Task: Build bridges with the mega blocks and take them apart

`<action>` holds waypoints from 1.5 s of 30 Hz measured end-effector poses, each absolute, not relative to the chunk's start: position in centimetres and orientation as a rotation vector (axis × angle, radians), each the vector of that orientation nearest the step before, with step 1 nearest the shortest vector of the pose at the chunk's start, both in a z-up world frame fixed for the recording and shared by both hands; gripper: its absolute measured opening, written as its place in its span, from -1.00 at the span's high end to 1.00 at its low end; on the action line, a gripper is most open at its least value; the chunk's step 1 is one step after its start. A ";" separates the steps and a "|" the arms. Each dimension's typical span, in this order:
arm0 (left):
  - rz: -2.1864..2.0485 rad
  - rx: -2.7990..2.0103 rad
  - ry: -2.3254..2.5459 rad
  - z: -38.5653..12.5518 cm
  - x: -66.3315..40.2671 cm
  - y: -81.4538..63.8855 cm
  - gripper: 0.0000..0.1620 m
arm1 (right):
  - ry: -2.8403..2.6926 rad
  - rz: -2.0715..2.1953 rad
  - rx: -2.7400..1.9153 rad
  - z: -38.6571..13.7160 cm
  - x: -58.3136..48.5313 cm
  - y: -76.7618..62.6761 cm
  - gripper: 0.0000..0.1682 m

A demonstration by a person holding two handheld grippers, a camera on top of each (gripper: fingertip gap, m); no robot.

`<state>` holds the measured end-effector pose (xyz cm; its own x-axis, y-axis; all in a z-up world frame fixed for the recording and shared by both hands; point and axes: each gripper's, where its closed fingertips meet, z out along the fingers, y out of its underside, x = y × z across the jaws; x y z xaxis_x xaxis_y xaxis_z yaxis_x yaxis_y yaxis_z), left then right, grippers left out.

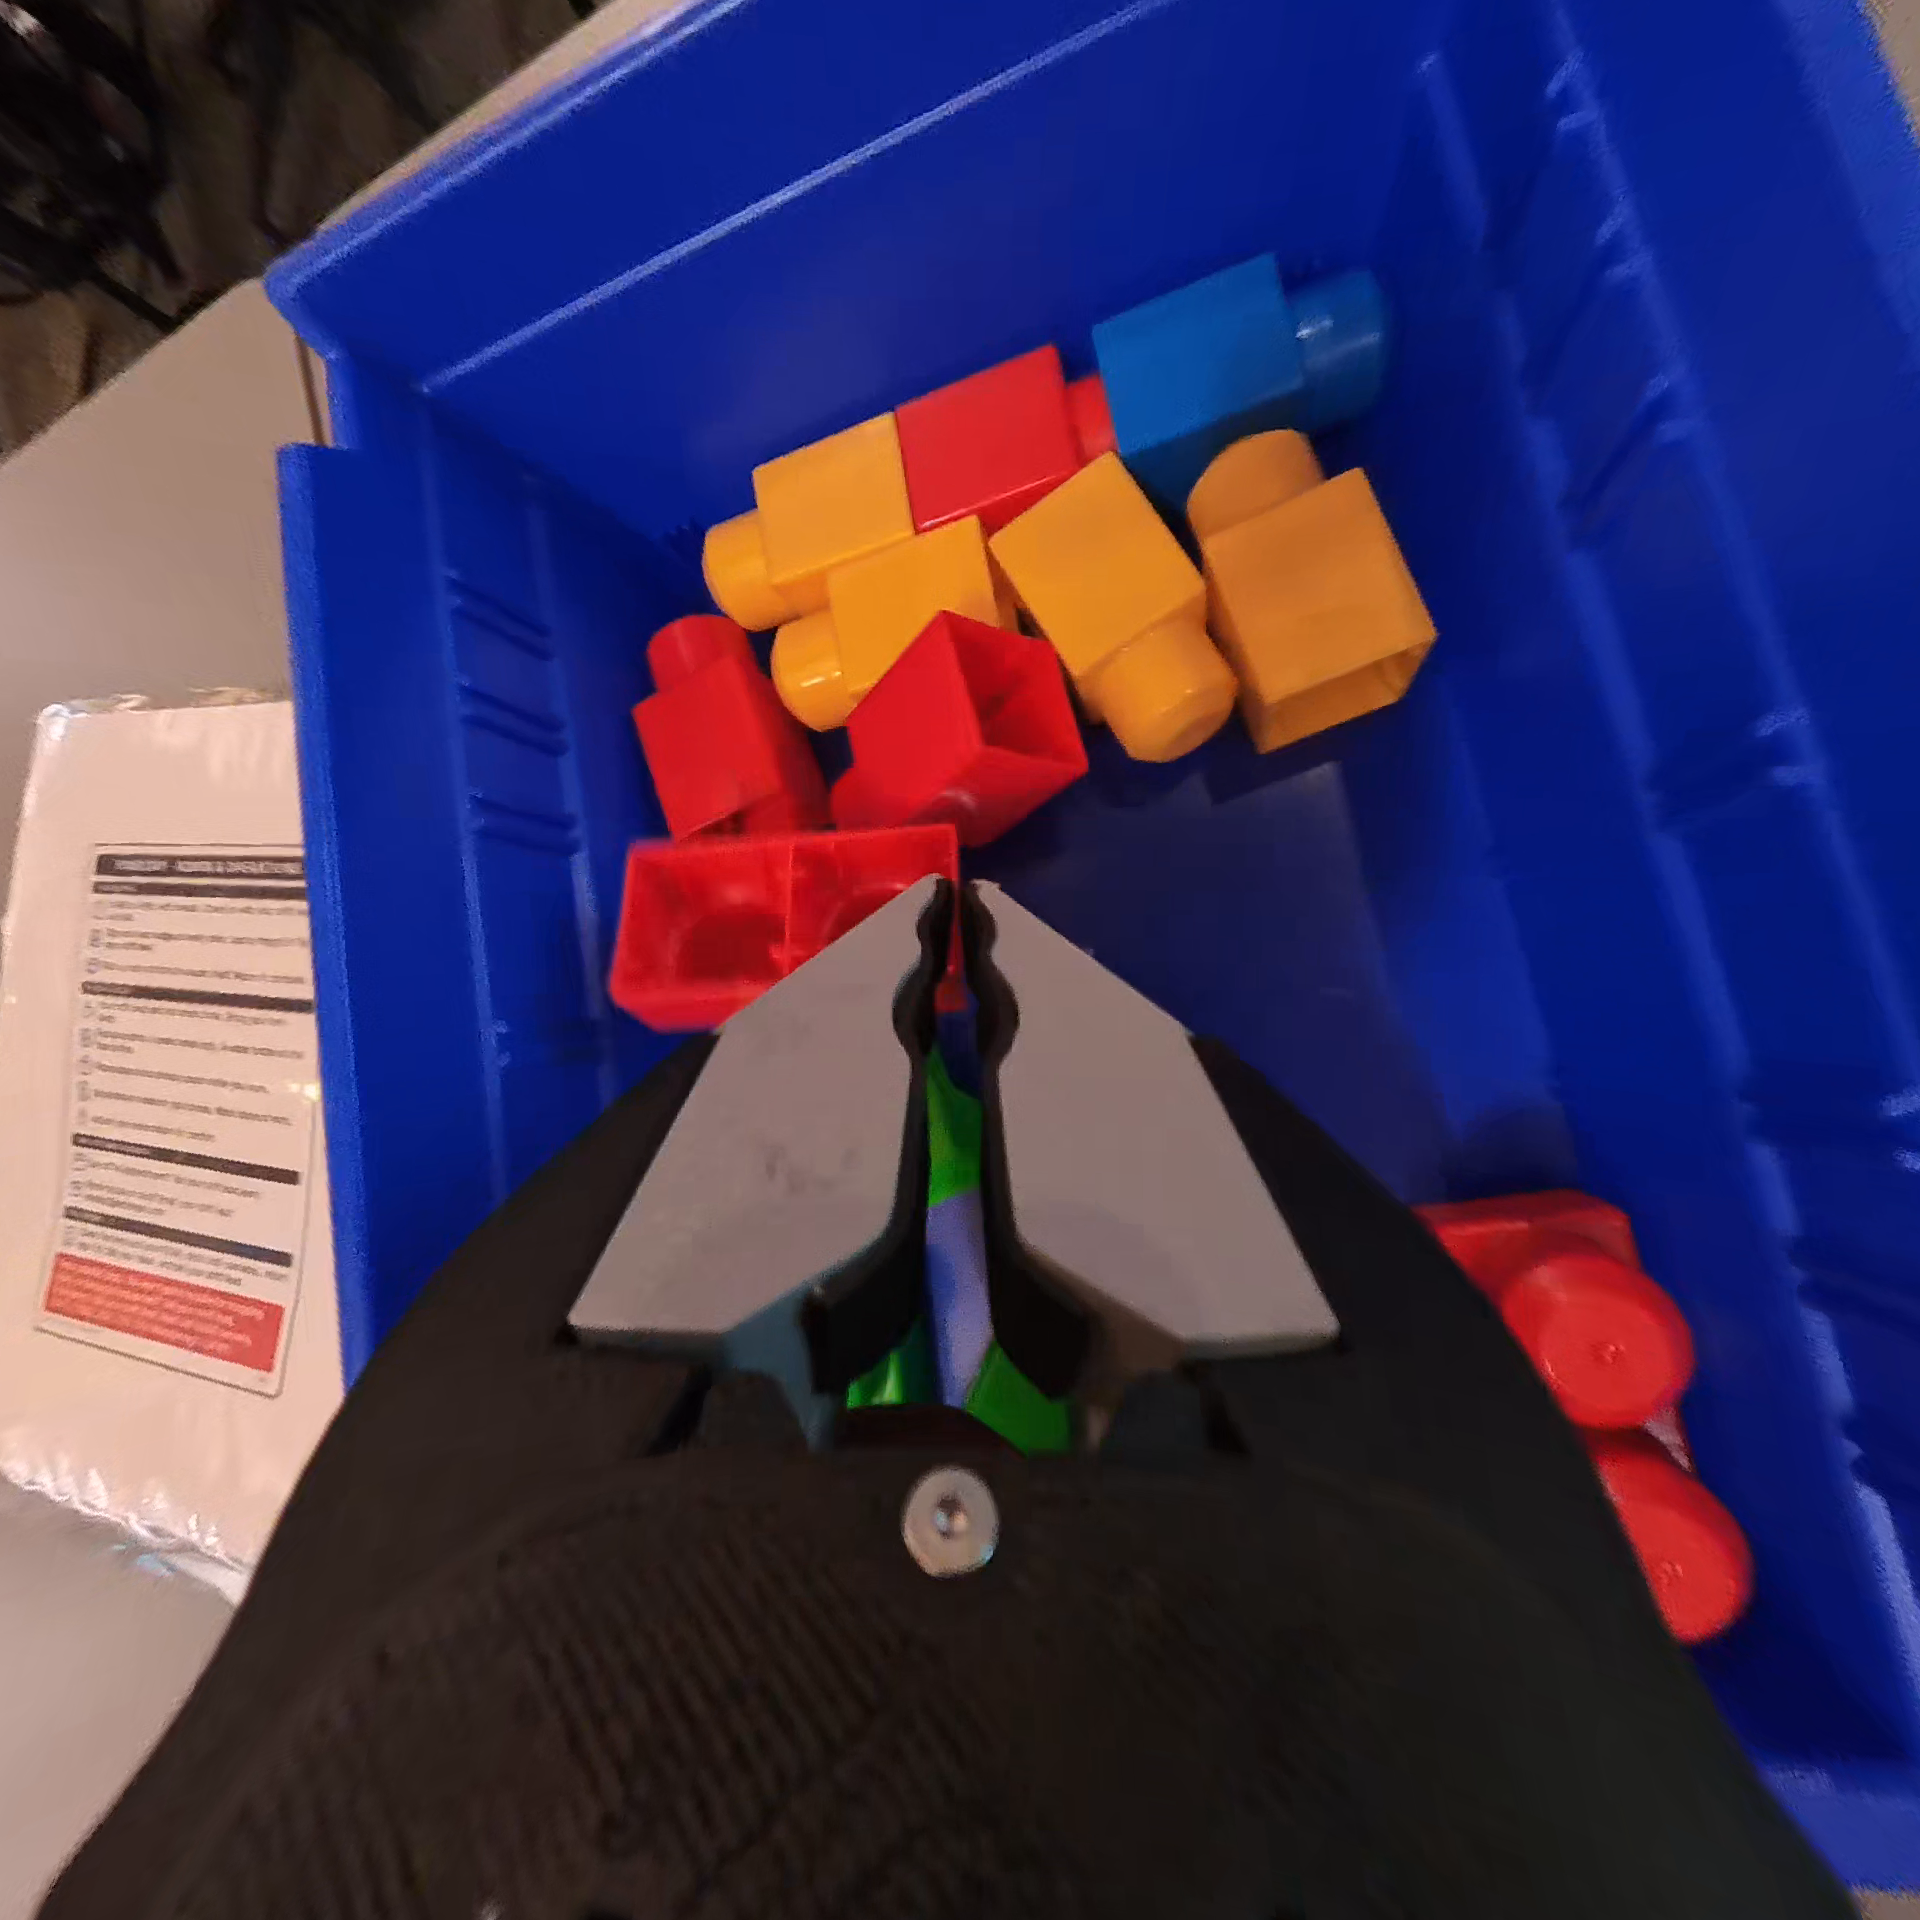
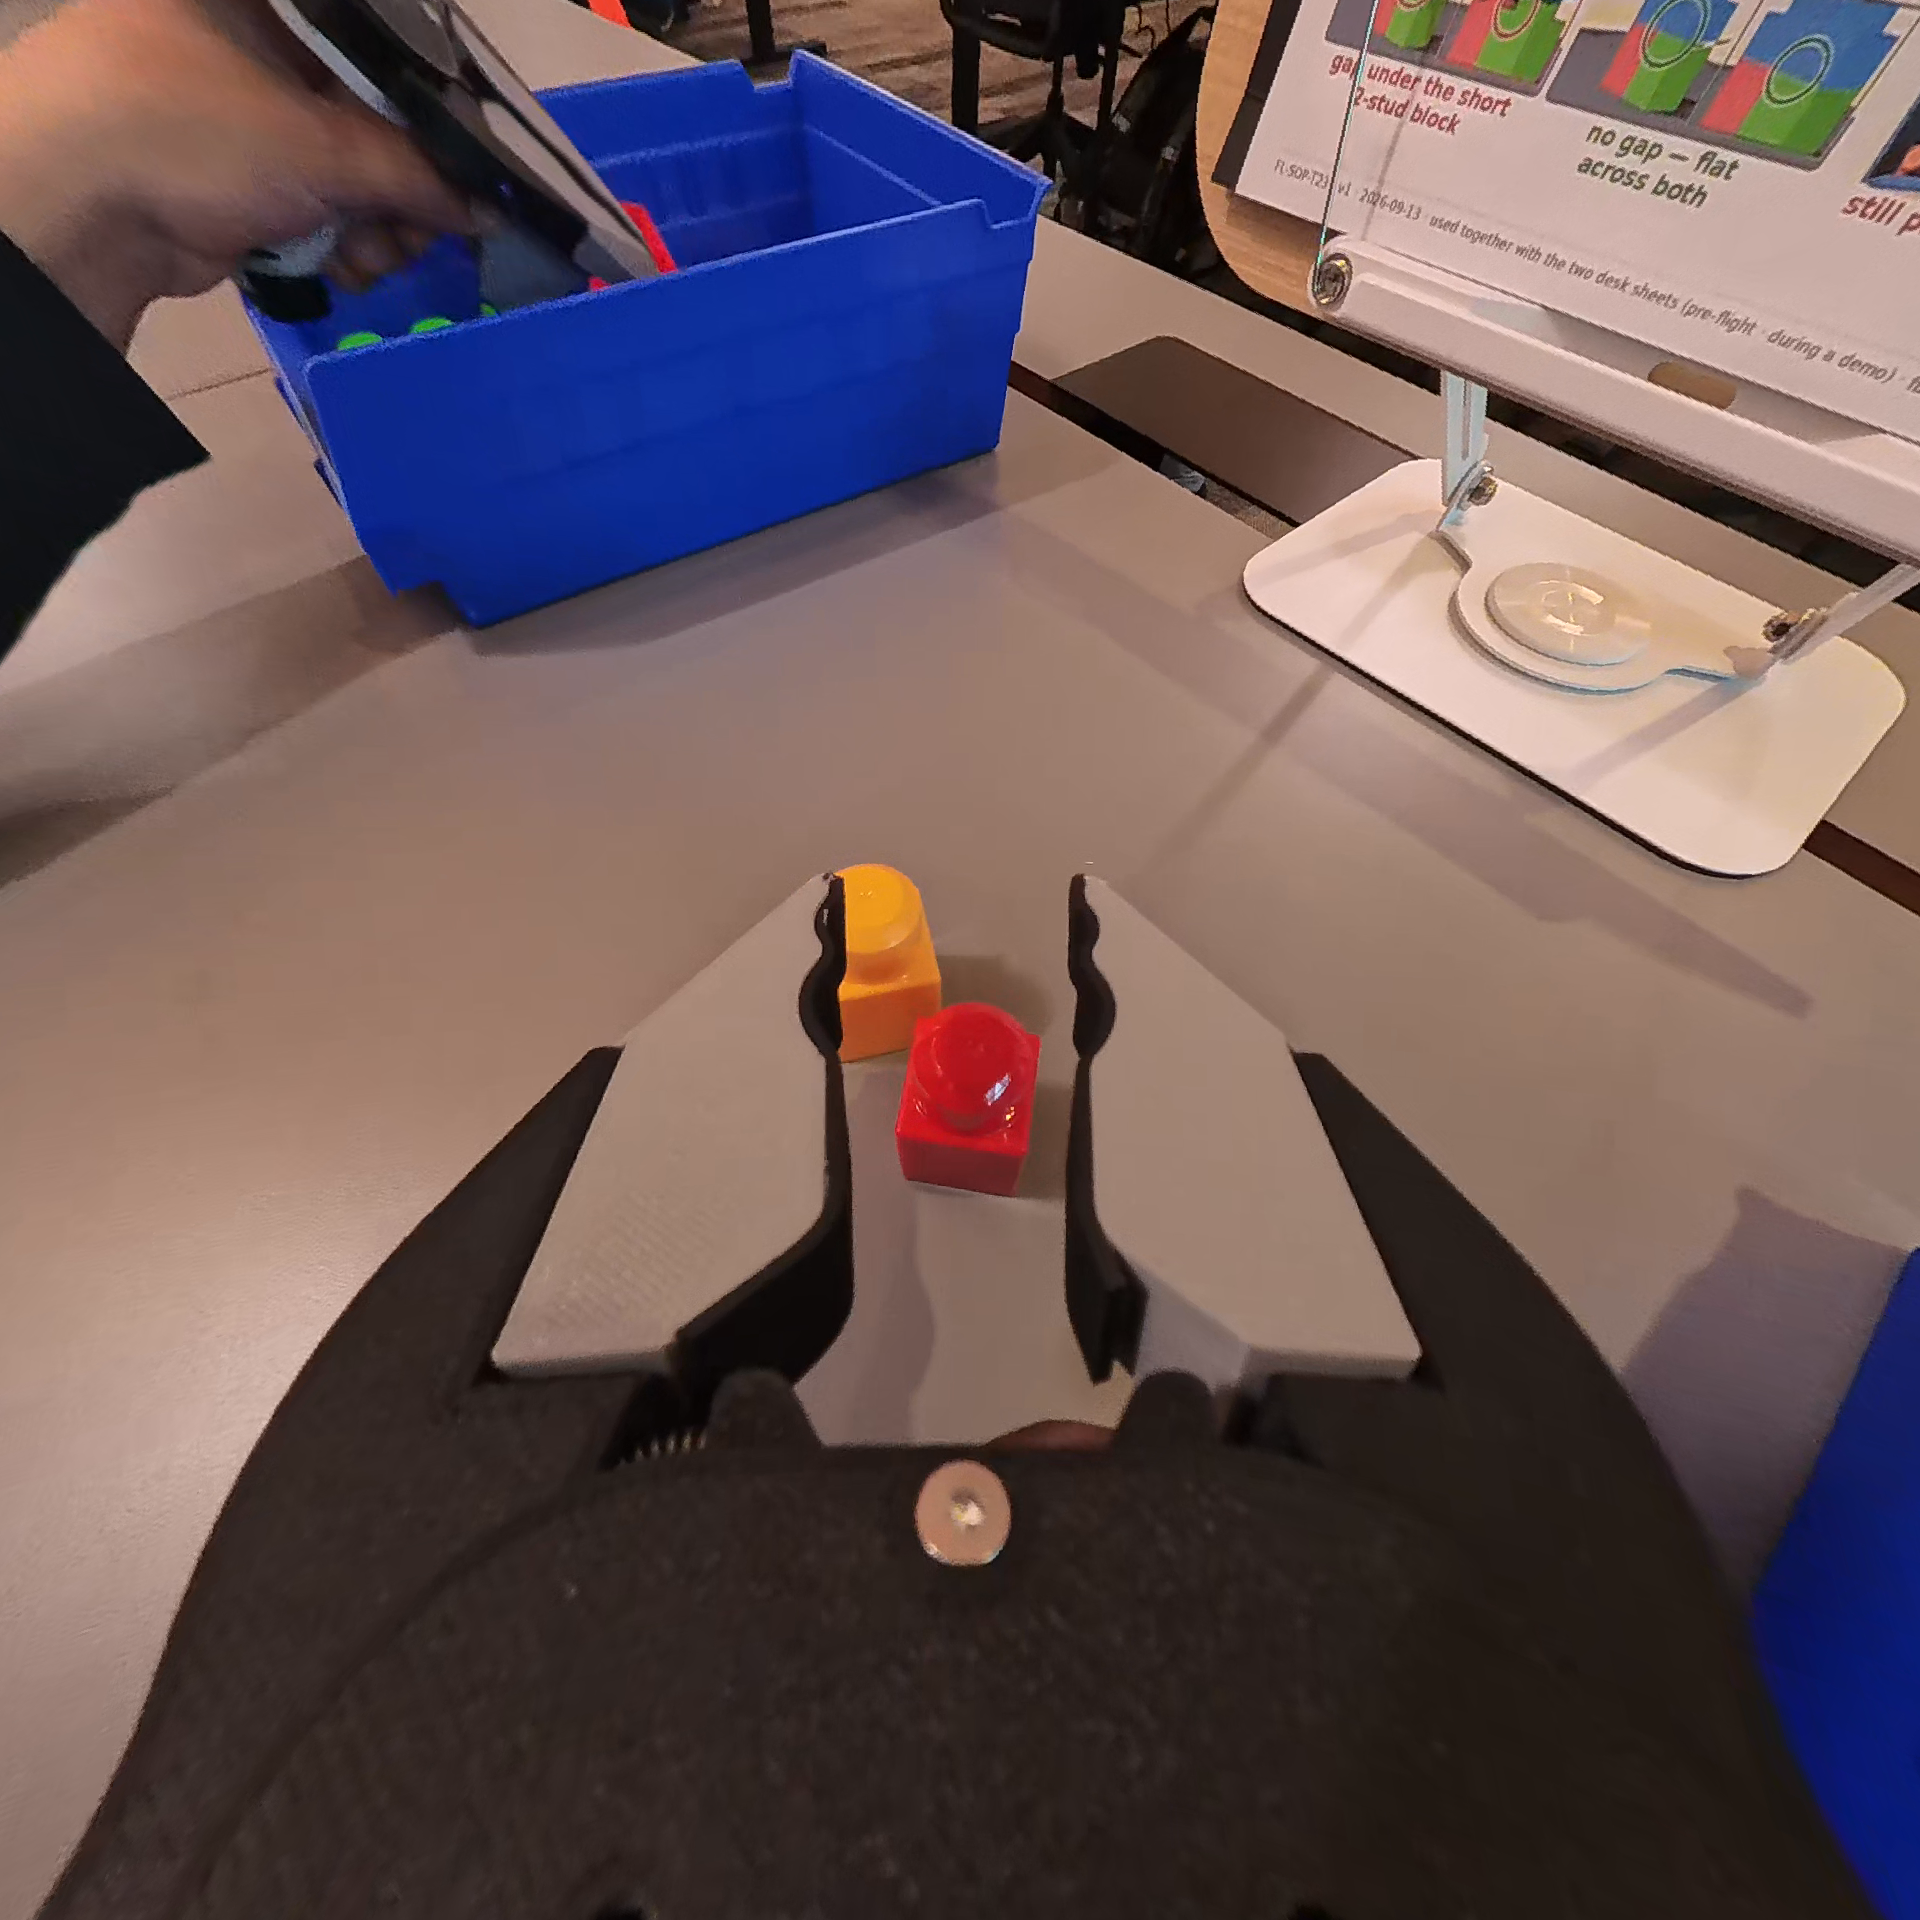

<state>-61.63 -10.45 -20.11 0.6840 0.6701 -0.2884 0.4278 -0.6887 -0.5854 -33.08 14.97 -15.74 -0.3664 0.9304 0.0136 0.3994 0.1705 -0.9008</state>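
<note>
In the left wrist view my left gripper (image 1: 958, 888) is inside the blue bin (image 1: 1662, 623). Its pads are shut on the thin right wall of a red two-stud block (image 1: 748, 935) that lies with its hollow side up. Several yellow blocks (image 1: 1101, 582), red blocks (image 1: 717, 727) and a blue block (image 1: 1195, 364) lie beyond it. In the right wrist view my right gripper (image 2: 954, 883) is open over the grey table (image 2: 520, 883). A yellow one-stud block (image 2: 888, 966) and a red one-stud block (image 2: 966, 1101) stand upright on the table between its fingers, not gripped.
A printed white sheet (image 1: 166, 1039) lies left of the bin. The bin also shows at the table's back left (image 2: 665, 416), with a hand (image 2: 156, 177) on the left gripper. A white stand base (image 2: 1579, 665) and an instruction board (image 2: 1662, 156) are at the right. A blue object (image 2: 1849, 1558) is at the lower right. One gripper's finger ends stand about 40 cm off the other's.
</note>
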 end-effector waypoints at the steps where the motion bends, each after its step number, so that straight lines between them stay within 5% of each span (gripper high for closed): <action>1: 0.665 -2.400 -0.850 -19.9 -61.6 -10.4 1.00 | -1.861 1.157 -1.256 -15.8 -33.1 15.0 0.52; 12: 0.415 -2.189 -0.796 -16.6 -60.1 -8.3 1.00 | -1.874 1.147 -1.241 -15.8 -33.0 14.7 0.53; 24: -0.556 -1.500 -0.092 1.4 -39.8 4.9 1.00 | -1.681 1.541 -0.959 -9.1 -31.2 12.1 0.36; 31: -0.956 -1.466 -0.127 -1.1 -32.5 11.8 1.00 | -1.460 1.182 -0.787 -6.3 -30.7 13.9 0.39; 45: -1.035 -1.524 -0.159 -4.0 -29.3 14.4 1.00 | -1.464 0.990 -0.812 -7.7 -31.4 15.4 0.66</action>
